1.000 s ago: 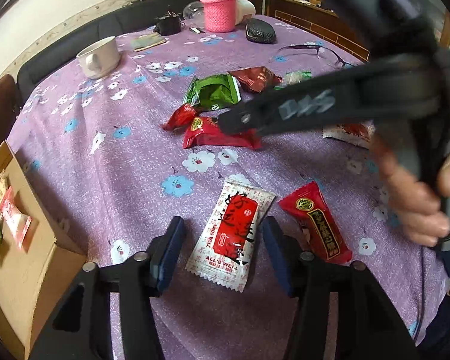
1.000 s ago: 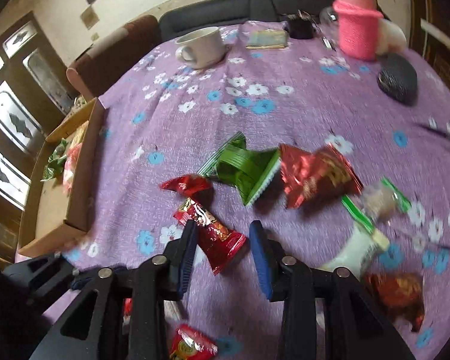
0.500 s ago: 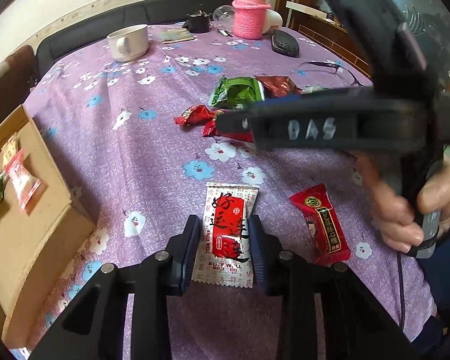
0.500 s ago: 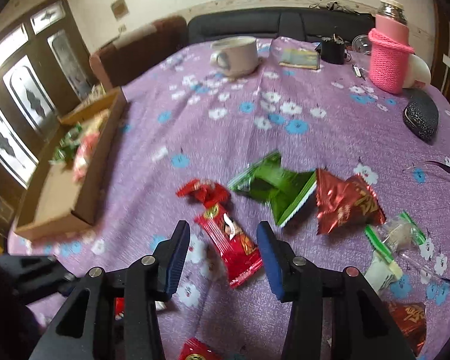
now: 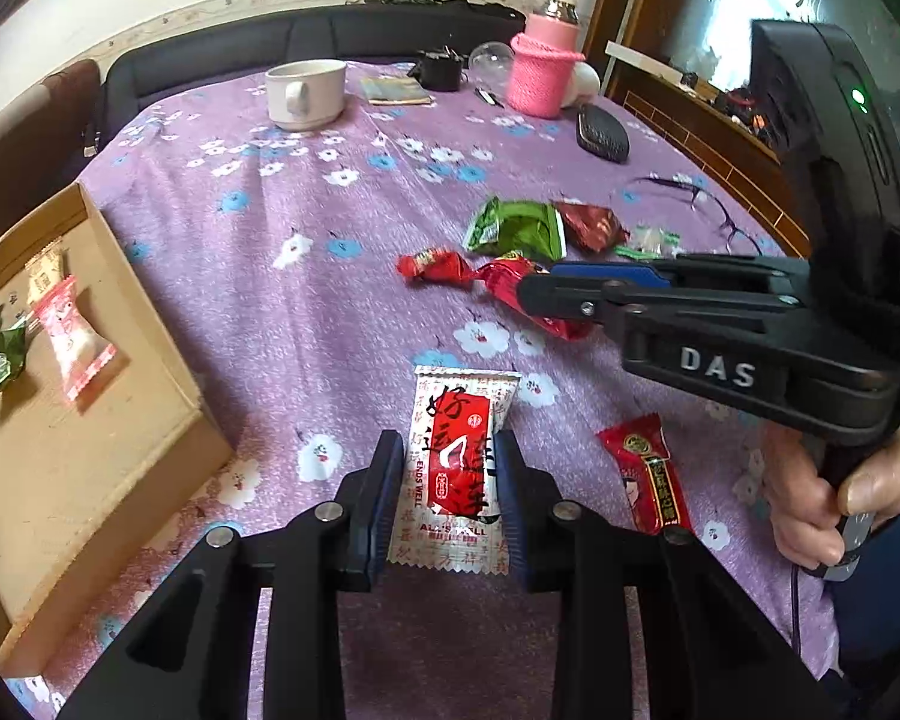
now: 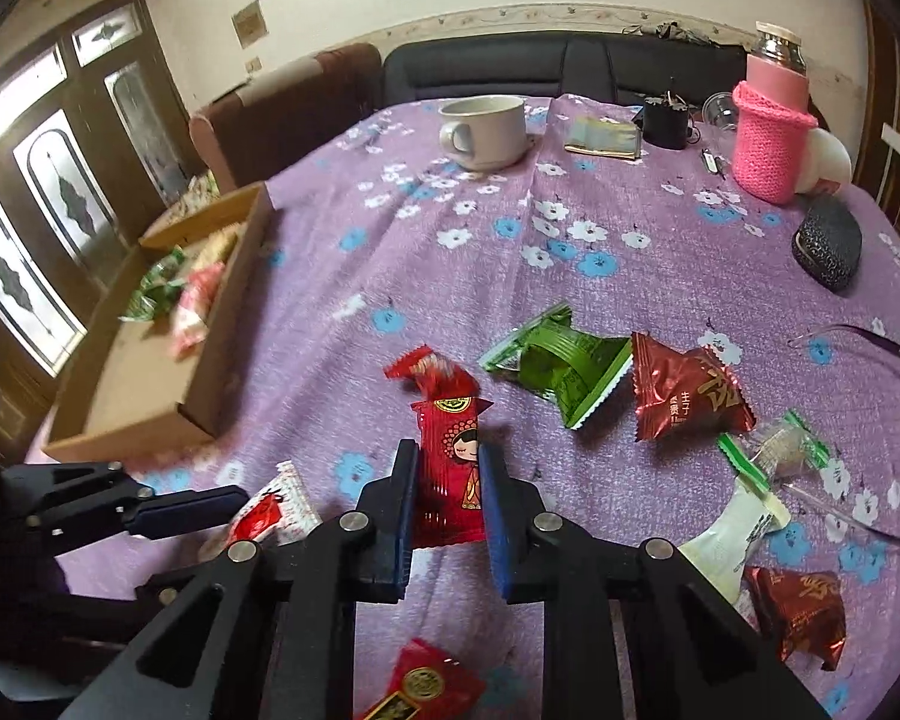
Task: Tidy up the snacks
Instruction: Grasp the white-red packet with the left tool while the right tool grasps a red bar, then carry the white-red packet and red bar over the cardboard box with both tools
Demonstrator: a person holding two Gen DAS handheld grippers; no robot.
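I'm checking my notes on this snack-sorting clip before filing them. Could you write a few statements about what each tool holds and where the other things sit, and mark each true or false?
1. The left tool has a white and red snack packet between its fingers. True.
2. The right tool grips the green packet. False: it is shut on a red packet with a cartoon figure; the green packet lies on the tablecloth.
3. The cardboard box already holds some snacks. True.
4. The white mug lies tipped over. False: the white mug stands upright.
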